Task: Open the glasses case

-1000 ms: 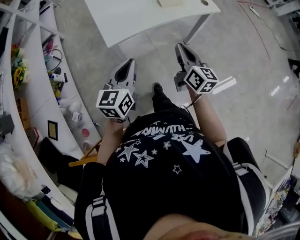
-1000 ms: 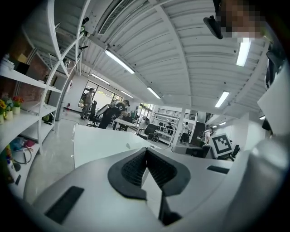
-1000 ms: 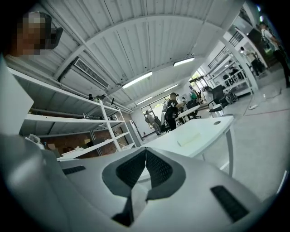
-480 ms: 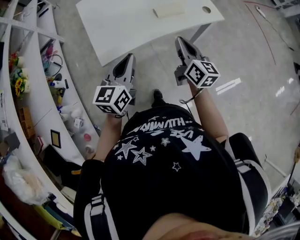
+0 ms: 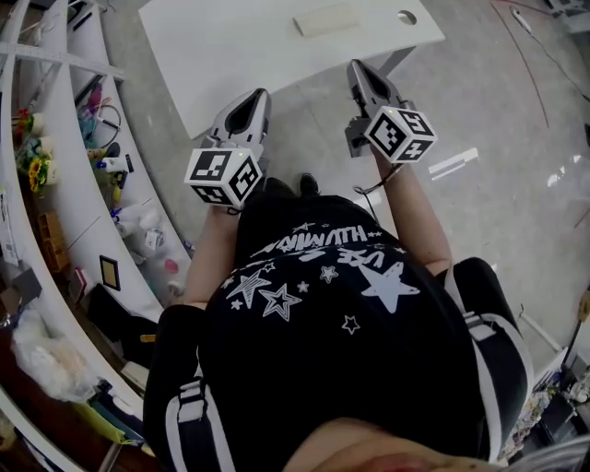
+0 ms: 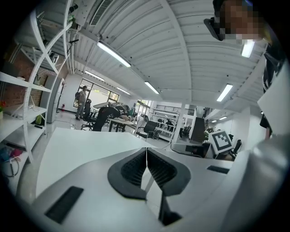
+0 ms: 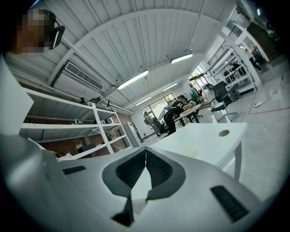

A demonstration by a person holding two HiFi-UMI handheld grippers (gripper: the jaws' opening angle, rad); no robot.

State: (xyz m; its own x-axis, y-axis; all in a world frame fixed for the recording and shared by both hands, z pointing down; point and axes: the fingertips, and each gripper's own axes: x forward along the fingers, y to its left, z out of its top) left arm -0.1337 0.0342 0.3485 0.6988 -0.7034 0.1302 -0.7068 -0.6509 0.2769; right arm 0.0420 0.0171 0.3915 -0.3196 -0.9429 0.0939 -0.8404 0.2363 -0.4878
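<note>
Lettering on starred shirt (image 5: 323, 355) is unreadable; glasses case (image 5: 325, 18) lies on table (image 5: 230, 55).

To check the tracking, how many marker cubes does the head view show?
2: one cube on the left gripper; another cube on the right gripper. None appears hidden.

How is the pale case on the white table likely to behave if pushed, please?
The case lies flat and low on the table, so it probably won't roll or tip. The table looks smooth, so a push would likely slide it. Its straight edges hint at stiffness.
</note>
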